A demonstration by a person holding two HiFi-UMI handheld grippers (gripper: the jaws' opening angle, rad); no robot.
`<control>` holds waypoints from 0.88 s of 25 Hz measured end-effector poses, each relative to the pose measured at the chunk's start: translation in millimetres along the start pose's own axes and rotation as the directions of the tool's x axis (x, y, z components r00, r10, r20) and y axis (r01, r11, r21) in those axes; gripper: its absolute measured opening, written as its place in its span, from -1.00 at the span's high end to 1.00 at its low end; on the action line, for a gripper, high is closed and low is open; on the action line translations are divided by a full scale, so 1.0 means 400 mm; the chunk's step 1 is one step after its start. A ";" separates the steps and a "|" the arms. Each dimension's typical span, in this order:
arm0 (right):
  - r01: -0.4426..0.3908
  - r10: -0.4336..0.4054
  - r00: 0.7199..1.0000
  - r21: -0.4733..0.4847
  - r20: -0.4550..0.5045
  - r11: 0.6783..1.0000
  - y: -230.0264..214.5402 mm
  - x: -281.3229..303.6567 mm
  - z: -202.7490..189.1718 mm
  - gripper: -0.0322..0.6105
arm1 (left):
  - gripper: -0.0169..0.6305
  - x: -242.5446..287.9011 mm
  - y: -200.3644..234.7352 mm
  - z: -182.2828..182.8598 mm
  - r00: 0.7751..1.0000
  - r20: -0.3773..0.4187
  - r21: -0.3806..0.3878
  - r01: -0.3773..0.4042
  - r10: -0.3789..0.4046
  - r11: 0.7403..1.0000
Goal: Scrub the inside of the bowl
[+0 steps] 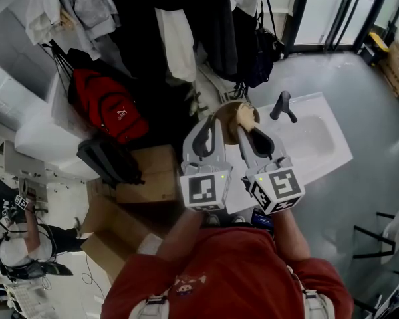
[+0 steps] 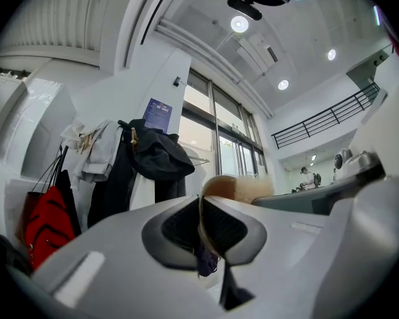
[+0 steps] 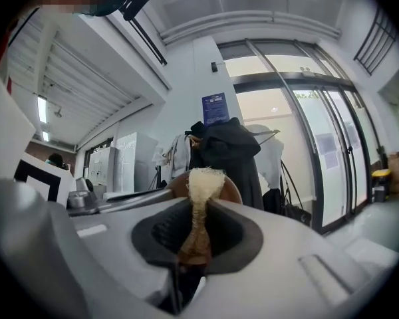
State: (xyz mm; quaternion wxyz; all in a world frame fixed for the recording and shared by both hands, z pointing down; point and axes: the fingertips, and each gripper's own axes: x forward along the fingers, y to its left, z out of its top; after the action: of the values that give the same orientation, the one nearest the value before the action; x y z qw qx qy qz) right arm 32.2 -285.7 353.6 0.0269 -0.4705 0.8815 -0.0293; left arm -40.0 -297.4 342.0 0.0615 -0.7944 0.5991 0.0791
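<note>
1. Person's red shirt (image 1: pixel 233 271) fills the bottom of the head view, with 2 grippers held out in front, side by side at frame centre.
2. Left gripper (image 2: pixel 201 226) is clenched on the thin rim of the brown bowl (image 1: pixel 227 116), which sits edge-on between the pads. Bowl is held in the air just above centre of the head view, by the left end of the white sink (image 1: pixel 332 157).
3. Right gripper (image 3: pixel 198 234) is pinched on the waist of a beige scrubber (image 3: pixel 203 181). Its tuft sits at the bowl's inside; contact unclear.
4. Risk: the rim grip is narrow, so hard scrubbing would likely lever the bowl out of the jaws.
5. Risk: the scrubber is squeezed at its thin middle, so sideways strokes could twist it loose.
6. Risk: a dropped bowl may miss the basin and hit the floor, or strike the black faucet (image 1: pixel 282 105).
7. Around: red backpack (image 1: pixel 110 108) upper left, cardboard boxes (image 1: pixel 143 175) left of centre, hanging coats (image 1: pixel 213 25) along the top. None blocks the grippers.
</note>
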 end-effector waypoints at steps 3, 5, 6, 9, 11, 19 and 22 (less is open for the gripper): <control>0.002 -0.002 1.000 0.041 -0.012 0.999 -0.003 0.001 -0.007 0.74 | 0.86 -0.006 -0.004 0.001 1.000 0.005 -0.001 0.005 -0.005 1.000; 0.002 0.000 1.000 0.076 -0.024 0.997 -0.005 0.004 -0.011 0.74 | 0.86 -0.008 -0.006 0.003 1.000 0.009 -0.001 0.009 -0.009 1.000; 0.003 0.000 1.000 0.094 -0.028 0.996 -0.007 0.005 -0.013 0.74 | 0.85 -0.008 -0.007 0.004 1.000 0.010 -0.001 0.011 -0.011 1.000; 0.005 0.001 0.999 0.154 -0.040 0.988 -0.013 0.008 -0.016 0.74 | 0.85 -0.006 -0.012 0.011 1.000 0.014 -0.010 0.020 -0.019 1.000; -0.001 0.010 0.999 0.208 -0.046 0.978 -0.016 0.010 -0.020 0.74 | 0.85 -0.006 -0.014 0.010 0.999 0.018 -0.009 0.029 -0.029 1.000; -0.040 0.053 0.998 0.423 -0.018 0.905 -0.022 0.015 -0.030 0.74 | 0.85 -0.008 -0.020 0.016 0.999 0.018 -0.005 0.047 -0.047 0.999; -0.043 0.052 0.999 0.446 -0.009 0.894 -0.020 0.017 -0.035 0.74 | 0.85 -0.011 -0.022 0.018 0.999 0.020 -0.016 0.045 -0.044 0.999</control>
State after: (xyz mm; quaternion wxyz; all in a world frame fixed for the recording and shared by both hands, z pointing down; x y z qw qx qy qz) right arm 34.2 -295.4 368.2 0.1253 -0.4300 0.8628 -0.2344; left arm -33.0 -289.3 335.7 0.0628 -0.8072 0.5800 0.0905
